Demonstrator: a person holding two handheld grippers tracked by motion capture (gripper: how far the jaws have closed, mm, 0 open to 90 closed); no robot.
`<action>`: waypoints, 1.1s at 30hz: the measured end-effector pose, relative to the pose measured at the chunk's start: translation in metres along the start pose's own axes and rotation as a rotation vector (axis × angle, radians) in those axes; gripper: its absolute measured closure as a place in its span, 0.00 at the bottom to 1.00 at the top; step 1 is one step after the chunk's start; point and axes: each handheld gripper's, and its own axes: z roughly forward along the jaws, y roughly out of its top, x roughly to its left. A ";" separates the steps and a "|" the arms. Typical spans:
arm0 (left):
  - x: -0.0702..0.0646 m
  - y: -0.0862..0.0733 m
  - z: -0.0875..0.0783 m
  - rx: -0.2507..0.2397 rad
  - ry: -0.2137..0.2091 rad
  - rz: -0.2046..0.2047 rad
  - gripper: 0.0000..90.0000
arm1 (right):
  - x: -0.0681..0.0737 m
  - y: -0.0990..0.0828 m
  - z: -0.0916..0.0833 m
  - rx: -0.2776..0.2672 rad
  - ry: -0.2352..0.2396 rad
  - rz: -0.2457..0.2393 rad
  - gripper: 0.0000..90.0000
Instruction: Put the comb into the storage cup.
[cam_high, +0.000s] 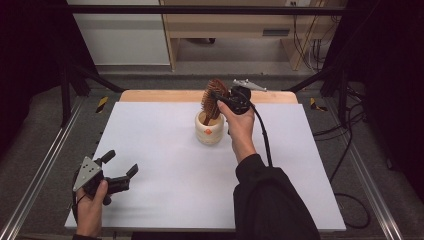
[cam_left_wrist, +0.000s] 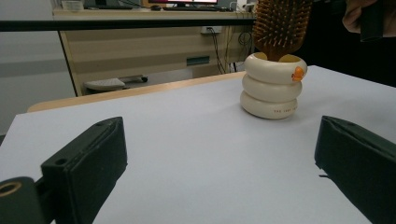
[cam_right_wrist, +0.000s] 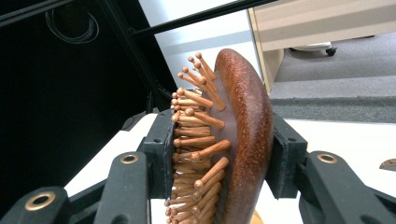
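A wooden hairbrush (cam_high: 212, 98) with peg bristles stands head up in a cream ribbed cup (cam_high: 209, 129) near the middle of the white table top. My right gripper (cam_high: 220, 99) is shut on the brush head (cam_right_wrist: 236, 130), one pad against the bristles and the other on the smooth back. In the left gripper view the cup (cam_left_wrist: 273, 88) carries a small orange mark and the brush (cam_left_wrist: 280, 25) rises out of it. My left gripper (cam_high: 120, 162) rests low at the front left of the table, open, with nothing between its jaws (cam_left_wrist: 219, 163).
The white table top (cam_high: 165, 165) sits on a wooden board whose far edge shows behind it. Metal rails run along both sides. A desk and cables stand beyond the far edge. A cable trails from the right gripper down the sleeve.
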 end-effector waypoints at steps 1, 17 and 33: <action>0.000 0.000 0.000 0.000 0.000 0.001 0.03 | 0.000 0.000 0.000 0.000 0.000 0.000 0.58; 0.000 0.000 0.000 0.002 -0.001 0.002 0.03 | -0.002 -0.001 -0.001 -0.002 0.001 0.006 0.58; 0.000 0.000 0.000 0.002 0.000 0.002 0.03 | -0.006 -0.002 -0.001 -0.004 -0.005 0.017 0.57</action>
